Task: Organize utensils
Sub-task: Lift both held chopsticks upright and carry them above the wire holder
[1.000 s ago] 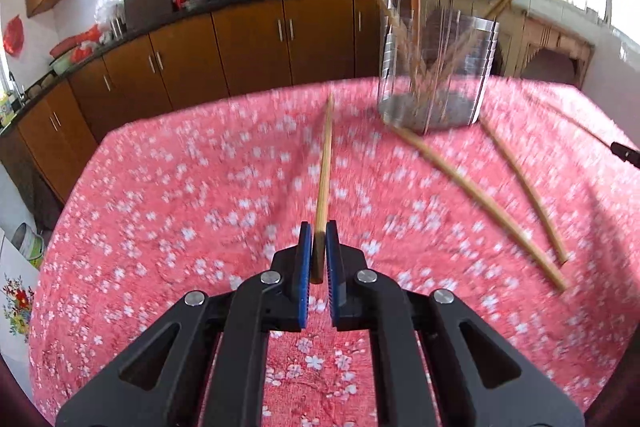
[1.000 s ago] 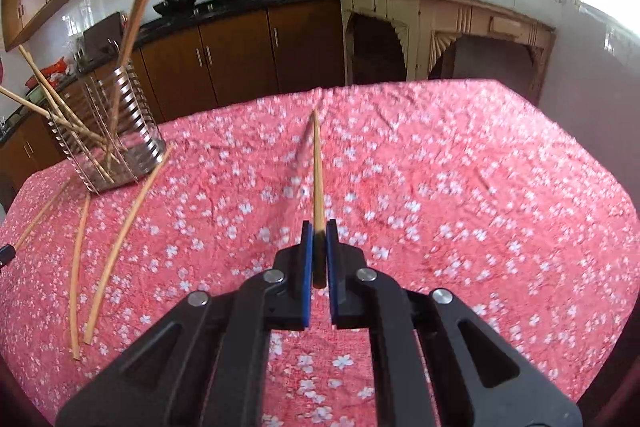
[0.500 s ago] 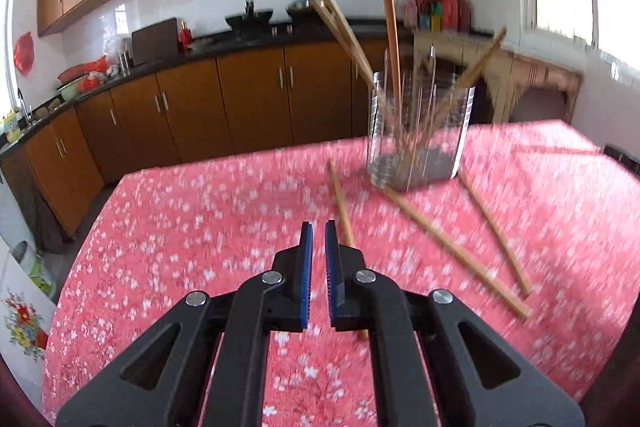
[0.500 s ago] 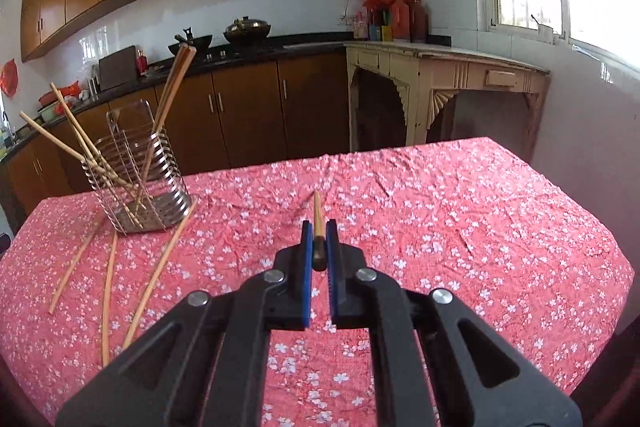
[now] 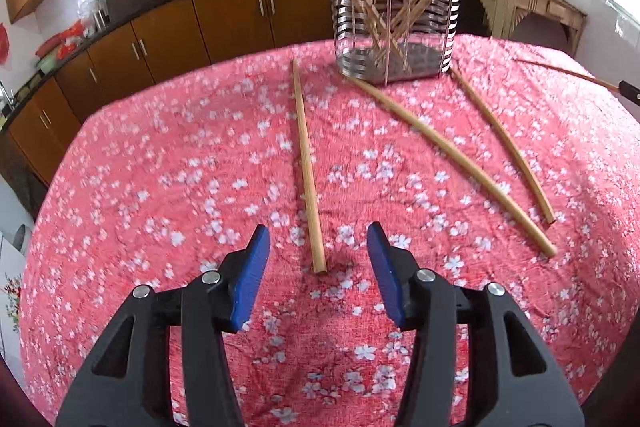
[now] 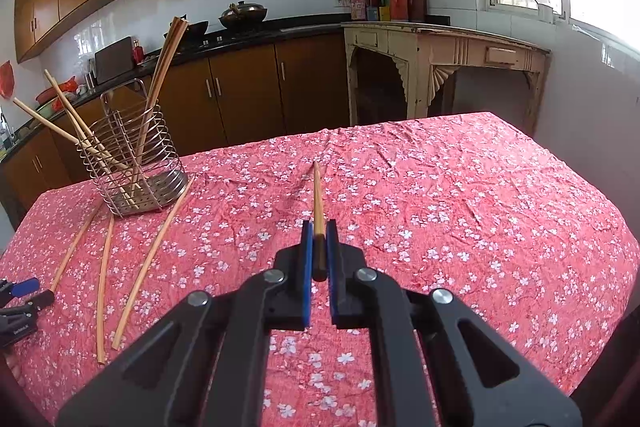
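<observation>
Remaining: three chopsticks (image 5: 307,163) loose on worktop; several in wire holder (image 5: 394,23). Left hand-held gripper (image 5: 319,259) wide apart, empty; right hand-held gripper (image 6: 319,243) clamps one chopstick (image 6: 318,195).

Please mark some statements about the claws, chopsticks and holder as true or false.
1. The left claw is open. True.
2. The right claw holds nothing. False: it is shut on a chopstick.
3. The holder is lying on its side. False: it stands upright on the tablecloth.
4. Three chopsticks lie loose on the cloth near the holder. True, for example the one in front of the left claw.
5. The holder is empty. False: several chopsticks lean inside it.
</observation>
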Motion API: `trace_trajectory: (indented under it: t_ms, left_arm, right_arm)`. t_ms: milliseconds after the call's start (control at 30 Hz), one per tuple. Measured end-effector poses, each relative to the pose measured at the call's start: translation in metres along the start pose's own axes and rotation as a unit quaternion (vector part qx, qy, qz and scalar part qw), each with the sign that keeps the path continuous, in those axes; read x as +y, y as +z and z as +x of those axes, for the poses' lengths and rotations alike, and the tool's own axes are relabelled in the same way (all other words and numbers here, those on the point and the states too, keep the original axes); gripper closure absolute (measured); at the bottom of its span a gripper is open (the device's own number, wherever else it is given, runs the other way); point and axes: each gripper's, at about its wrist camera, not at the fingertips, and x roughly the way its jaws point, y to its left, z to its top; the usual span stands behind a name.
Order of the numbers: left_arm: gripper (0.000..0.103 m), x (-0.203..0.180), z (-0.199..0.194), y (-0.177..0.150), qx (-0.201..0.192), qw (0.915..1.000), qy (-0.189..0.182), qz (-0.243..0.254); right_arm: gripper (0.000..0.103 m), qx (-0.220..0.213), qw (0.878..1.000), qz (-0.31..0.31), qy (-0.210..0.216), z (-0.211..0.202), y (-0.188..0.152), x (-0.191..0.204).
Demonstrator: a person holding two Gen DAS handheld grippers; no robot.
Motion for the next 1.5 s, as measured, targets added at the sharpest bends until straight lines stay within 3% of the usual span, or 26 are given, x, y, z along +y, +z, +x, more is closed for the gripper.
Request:
trace_trajectory:
  t_ms: [133,200,367,600,800,1000,1233,1500]
  left_arm:
    - [0.077,-0.001,0.004,0.0,0.011,0.9999,0.0,-0.004]
    - [0.095,-0.005,0.005,0.002,0.011,0.9999,0.0,0.003]
    - [0.096,-0.001,-0.001,0.006,-0.005,0.9999,-0.007,-0.009]
    - [0.096,0.021,-0.044,0.023,-0.106,0.9939,-0.007,-0.031]
    - [0.096,0.038,-0.076,0.05,-0.183,0.9806,-0.004,-0.07]
    - [0.096,0.04,-0.107,0.059,-0.248,0.9654,0.01,-0.08]
    - [0.096,0.044,-0.132,0.066,-0.294,0.9517,0.021,-0.087]
    - [0.096,0.046,-0.146,0.077,-0.311,0.9457,0.022,-0.091]
  right_arm:
    - [0.096,0.0,1.0,-0.001,0.0,0.0,0.0,0.0]
    - [0.096,-0.001,1.0,0.001,0.0,0.0,0.0,0.0]
    - [0.096,-0.014,1.0,-0.002,0.003,-0.006,0.006,0.0]
    - [0.096,-0.042,0.999,-0.012,0.004,-0.015,0.019,0.006]
    - [0.096,-0.072,0.997,-0.023,0.012,-0.027,0.035,0.017]
    - [0.096,-0.104,0.994,-0.026,0.024,-0.043,0.051,0.024]
    - [0.096,-0.129,0.99,-0.02,0.046,-0.06,0.067,0.031]
    - [0.096,-0.141,0.987,-0.013,0.072,-0.076,0.082,0.038]
